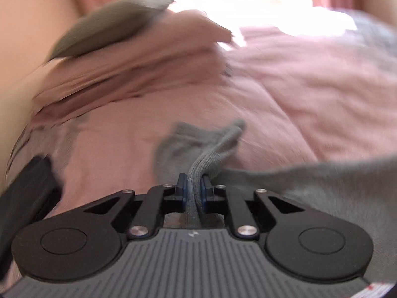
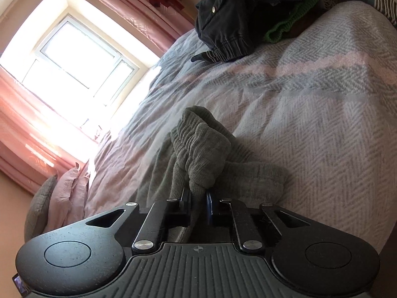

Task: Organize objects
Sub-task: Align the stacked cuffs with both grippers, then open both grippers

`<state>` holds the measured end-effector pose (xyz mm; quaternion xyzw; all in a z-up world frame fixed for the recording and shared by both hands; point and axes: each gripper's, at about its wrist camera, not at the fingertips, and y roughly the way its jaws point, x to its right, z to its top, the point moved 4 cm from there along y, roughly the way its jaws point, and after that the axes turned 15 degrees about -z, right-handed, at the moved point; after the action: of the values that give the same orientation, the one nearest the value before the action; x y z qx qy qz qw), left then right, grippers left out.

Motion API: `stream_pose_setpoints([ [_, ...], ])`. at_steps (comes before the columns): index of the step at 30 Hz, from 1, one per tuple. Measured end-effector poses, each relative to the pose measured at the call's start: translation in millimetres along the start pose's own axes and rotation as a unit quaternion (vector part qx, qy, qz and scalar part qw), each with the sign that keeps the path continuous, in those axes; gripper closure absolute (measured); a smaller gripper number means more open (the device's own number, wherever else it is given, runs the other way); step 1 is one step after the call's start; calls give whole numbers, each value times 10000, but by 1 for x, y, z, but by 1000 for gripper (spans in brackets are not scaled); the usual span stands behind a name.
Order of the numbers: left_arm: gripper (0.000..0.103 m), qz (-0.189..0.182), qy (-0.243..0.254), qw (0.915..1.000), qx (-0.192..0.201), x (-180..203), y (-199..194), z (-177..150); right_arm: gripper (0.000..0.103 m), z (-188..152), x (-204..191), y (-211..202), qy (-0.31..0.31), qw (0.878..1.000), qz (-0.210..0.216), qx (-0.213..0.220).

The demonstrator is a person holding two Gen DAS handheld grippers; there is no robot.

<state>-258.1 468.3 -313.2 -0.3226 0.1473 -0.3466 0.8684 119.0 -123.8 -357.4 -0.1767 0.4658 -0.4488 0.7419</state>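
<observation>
A grey knitted garment (image 1: 206,149) lies on the bed, and both grippers hold it. My left gripper (image 1: 194,186) is shut on a bunched fold of the grey fabric, which runs off to the right (image 1: 322,188). My right gripper (image 2: 198,195) is shut on another gathered, ribbed part of the same grey garment (image 2: 206,149), which rests on the bedspread. The left wrist view is blurred by motion.
The bed has a pink cover (image 1: 285,87) and a grey-and-pink herringbone blanket (image 2: 310,99). A pile of dark and green clothes (image 2: 243,12) sits at the far end. Pink and grey pillows (image 2: 57,198) lie near the window (image 2: 74,54) with pink curtains.
</observation>
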Motion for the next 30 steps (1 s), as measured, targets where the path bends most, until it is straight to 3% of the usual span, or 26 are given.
stream_pose_setpoints([
  [2,93,-78,-1012,9941,383,-48,-51,-11,97,7,-5,-11,-44,9999,136,41],
  [5,93,-579,-2539,9627,732,-97,-120,-60,97,15,-9,-25,-20,9997,232,48],
  [7,92,-606,-3021,9478,818,-104,-146,-105,97,17,-8,-30,-23,9999,135,63],
  [9,93,-549,-3374,9385,497,-103,-147,-152,97,13,-4,-30,-38,10000,-62,-6],
  [11,92,-642,-3900,9182,282,-104,-141,-193,94,7,2,-24,33,9997,-197,-153],
  [13,92,-882,-4230,9002,551,-106,-144,-210,85,0,8,-17,104,9990,-271,-353],
  [15,87,-1037,-4391,8885,832,-110,-152,-210,72,-5,9,-15,178,9987,-198,-432],
  [17,81,-969,-4374,8894,906,-116,-155,-203,69,-7,8,-18,215,9989,-52,-408],
  [21,82,-707,-4205,9013,767,-127,-144,-194,72,-7,5,-16,102,9993,-87,-363],
  [22,89,-710,-4170,9035,699,-129,-138,-194,93,-7,4,-14,33,9993,-164,-346],
  [23,97,-678,-4076,9085,621,-129,-136,-193,103,-6,3,-13,-85,9990,-269,-338],
  [25,97,-644,-3798,9203,684,-126,-142,-186,103,-1,2,-15,-107,9990,-327,-295],
  [27,96,-549,-3347,9361,935,-122,-162,-174,103,6,1,-26,-46,9997,-137,-213],
  [30,95,-477,-2761,9501,1373,-114,-198,-167,103,15,2,-45,104,9996,264,-68],
])
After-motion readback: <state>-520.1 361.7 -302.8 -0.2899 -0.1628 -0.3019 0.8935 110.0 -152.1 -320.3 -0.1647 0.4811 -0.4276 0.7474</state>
